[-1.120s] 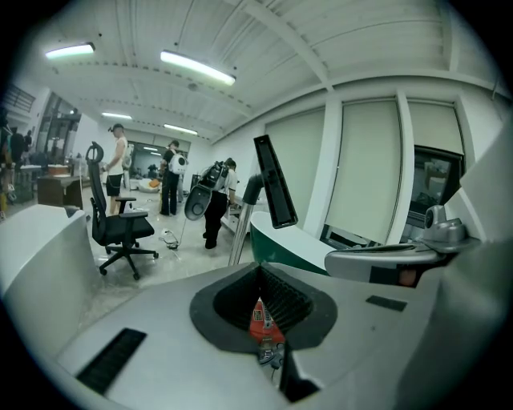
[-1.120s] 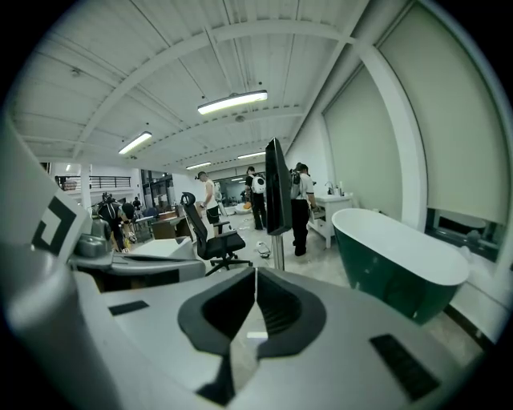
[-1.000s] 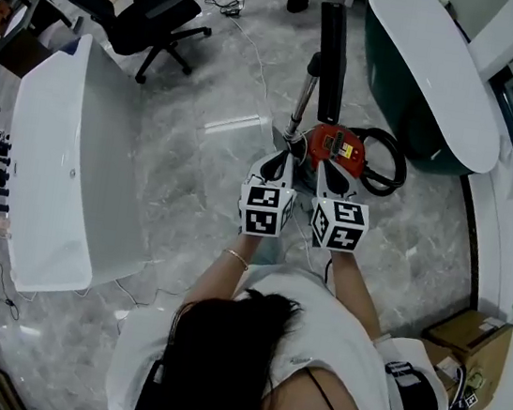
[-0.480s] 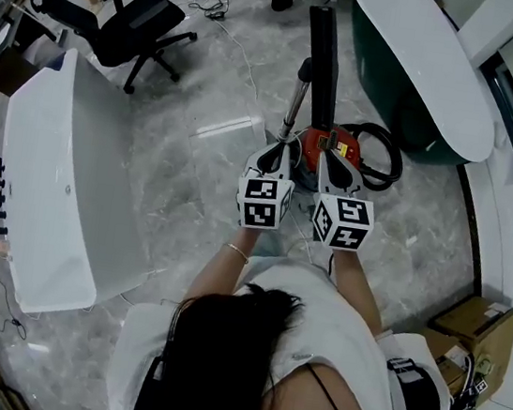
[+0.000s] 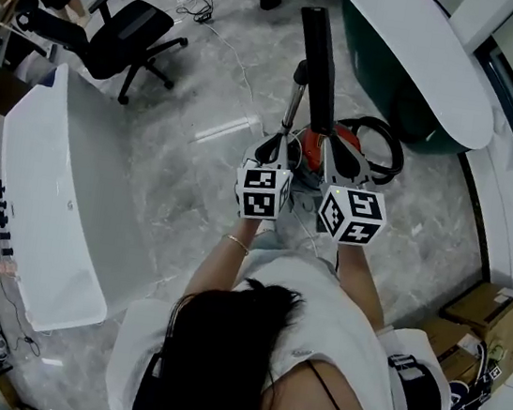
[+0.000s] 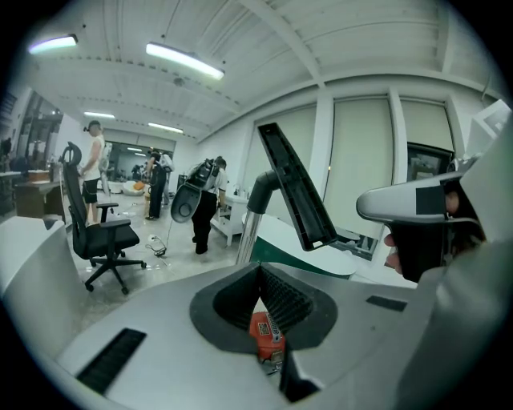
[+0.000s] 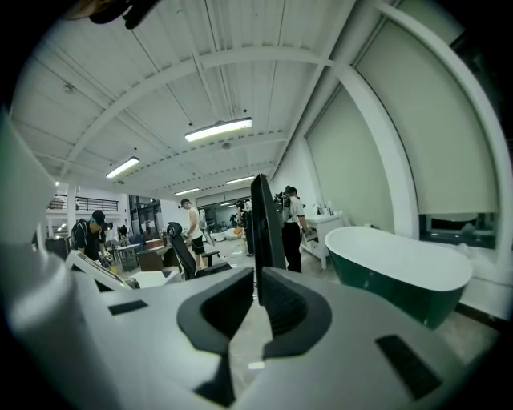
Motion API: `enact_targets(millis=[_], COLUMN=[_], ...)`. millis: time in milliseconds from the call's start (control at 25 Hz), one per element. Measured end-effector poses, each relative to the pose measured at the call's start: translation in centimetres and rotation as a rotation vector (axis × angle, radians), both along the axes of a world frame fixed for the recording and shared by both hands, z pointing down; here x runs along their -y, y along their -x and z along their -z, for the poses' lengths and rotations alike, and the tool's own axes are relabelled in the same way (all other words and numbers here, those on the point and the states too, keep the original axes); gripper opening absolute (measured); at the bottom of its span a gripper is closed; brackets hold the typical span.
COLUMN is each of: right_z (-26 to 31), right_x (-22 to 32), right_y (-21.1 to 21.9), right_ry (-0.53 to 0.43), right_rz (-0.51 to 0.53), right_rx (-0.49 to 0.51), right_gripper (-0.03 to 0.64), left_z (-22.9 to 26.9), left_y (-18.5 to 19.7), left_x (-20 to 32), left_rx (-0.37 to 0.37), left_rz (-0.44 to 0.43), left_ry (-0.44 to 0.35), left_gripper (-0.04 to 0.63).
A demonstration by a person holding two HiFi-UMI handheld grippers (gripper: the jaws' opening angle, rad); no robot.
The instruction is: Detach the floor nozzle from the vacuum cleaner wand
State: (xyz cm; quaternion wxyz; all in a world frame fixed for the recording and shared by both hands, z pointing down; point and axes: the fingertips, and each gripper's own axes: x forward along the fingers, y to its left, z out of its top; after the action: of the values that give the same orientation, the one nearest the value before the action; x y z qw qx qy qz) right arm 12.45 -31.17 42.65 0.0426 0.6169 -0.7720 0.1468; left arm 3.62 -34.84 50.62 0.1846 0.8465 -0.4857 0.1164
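Note:
The black floor nozzle (image 5: pixel 317 56) sits on the end of the silver wand (image 5: pixel 294 96), raised and tilted above the red vacuum body (image 5: pixel 314 147). In the left gripper view the nozzle (image 6: pixel 292 188) and wand (image 6: pixel 248 223) rise just beyond my jaws, and the red body (image 6: pixel 265 335) shows through the gap in the pads. My left gripper (image 5: pixel 275 147) (image 6: pixel 264 312) is shut with nothing in it, close to the wand's lower end. My right gripper (image 5: pixel 343 161) (image 7: pixel 252 308) is shut and empty too, over the red body, and sees the nozzle (image 7: pixel 263 228) edge-on ahead.
A black hose (image 5: pixel 384 147) loops right of the vacuum. A white bathtub (image 5: pixel 60 191) stands at the left, a dark green tub with a white rim (image 5: pixel 420 52) at the back right. A black office chair (image 5: pixel 130 25), a cardboard box (image 5: pixel 478 323) and several people (image 6: pixel 207 200) are around.
Both grippers have moved forward toward the wand and the red body. The right one has also risen. Both jaws stay shut.

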Motion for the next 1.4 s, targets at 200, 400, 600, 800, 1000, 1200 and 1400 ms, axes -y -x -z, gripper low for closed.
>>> enact_targets(millis=[200,400,600,800,1000,1200,1400], right_z=[-0.1,-0.2,-0.1,0.3,0.1,-0.6,-0.8], right_x=[1.0,2.0,3.4,4.5,5.3,6.2,7.3], right_y=[0.6,1.1,1.6,1.1,0.2,0.2,0.2], right_ry=[0.006,0.005,0.010,0.009,0.031,0.075,0.098], right_rz=[0.023,0.036,0.033,0.016,0.027,0.077,0.118], right_rx=[0.012,0.028,-0.007,-0.031,-0.040,-0.048,-0.039], right_gripper=[0.137,0.180,0.227,0.258,0.267,0.282,0.291], left_z=[-0.9,-1.4,-1.4,-1.8,-2.2,-2.8,-2.7], left_y=[-0.3,-0.3,0.3,0.5,0.6,0.4,0.2], left_x=[1.2,2.5,4.0,4.6,4.7,4.7,5.4], left_rx=[0.004,0.002,-0.006,-0.001,-0.009,-0.014,-0.006], left_rz=[-0.039,-0.073,-0.090,-0.107,-0.111,-0.115,-0.117], left_ry=[0.003,0.002,-0.008,-0.002,0.009,0.024,0.023], left_gripper=[0.003,0.003,0.003,0.003,0.003,0.003,0.003])
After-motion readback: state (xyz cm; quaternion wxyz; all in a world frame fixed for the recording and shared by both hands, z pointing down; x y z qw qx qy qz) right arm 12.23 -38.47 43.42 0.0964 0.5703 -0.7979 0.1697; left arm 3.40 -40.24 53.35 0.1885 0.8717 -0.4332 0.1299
